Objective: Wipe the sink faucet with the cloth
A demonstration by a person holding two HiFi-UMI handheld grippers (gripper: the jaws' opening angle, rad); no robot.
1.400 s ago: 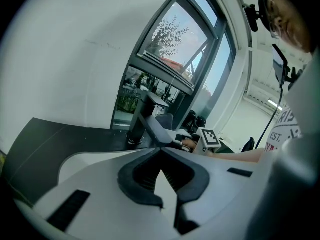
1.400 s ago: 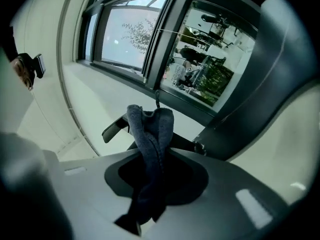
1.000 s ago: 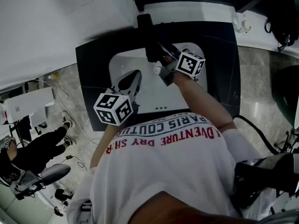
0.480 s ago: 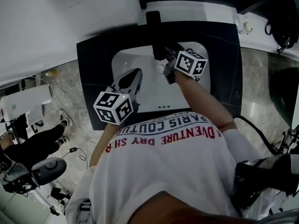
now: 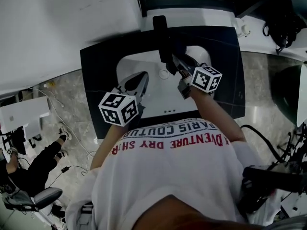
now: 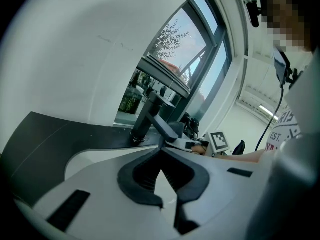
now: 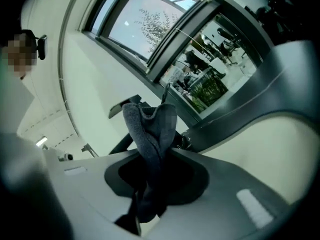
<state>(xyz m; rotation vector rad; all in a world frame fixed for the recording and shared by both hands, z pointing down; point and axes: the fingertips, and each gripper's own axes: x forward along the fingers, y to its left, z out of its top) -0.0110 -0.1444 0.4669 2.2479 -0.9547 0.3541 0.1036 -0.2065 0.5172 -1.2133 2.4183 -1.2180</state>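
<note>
A black faucet (image 5: 162, 35) stands at the back of a white sink (image 5: 153, 97) set in a black counter (image 5: 98, 66). My right gripper (image 5: 176, 62) is close against the faucet's right side, shut on a grey cloth (image 7: 149, 134) that sticks up between its jaws. In the right gripper view the faucet's spout (image 7: 119, 109) shows just behind the cloth. My left gripper (image 5: 138, 80) hovers over the left part of the basin, shut with nothing in it (image 6: 161, 153). From there the faucet (image 6: 146, 115) stands ahead, the right gripper's marker cube (image 6: 219, 141) beside it.
A white wall runs along the left and a window ledge (image 5: 192, 8) behind the counter. A small white object (image 5: 244, 30) and a dark bag (image 5: 283, 18) sit at the back right. The drain (image 5: 164, 73) lies mid-basin. Cables cross the stone floor at left.
My right gripper with the cloth has slid from the front of the faucet to its right side and a little nearer me. The left gripper has barely moved.
</note>
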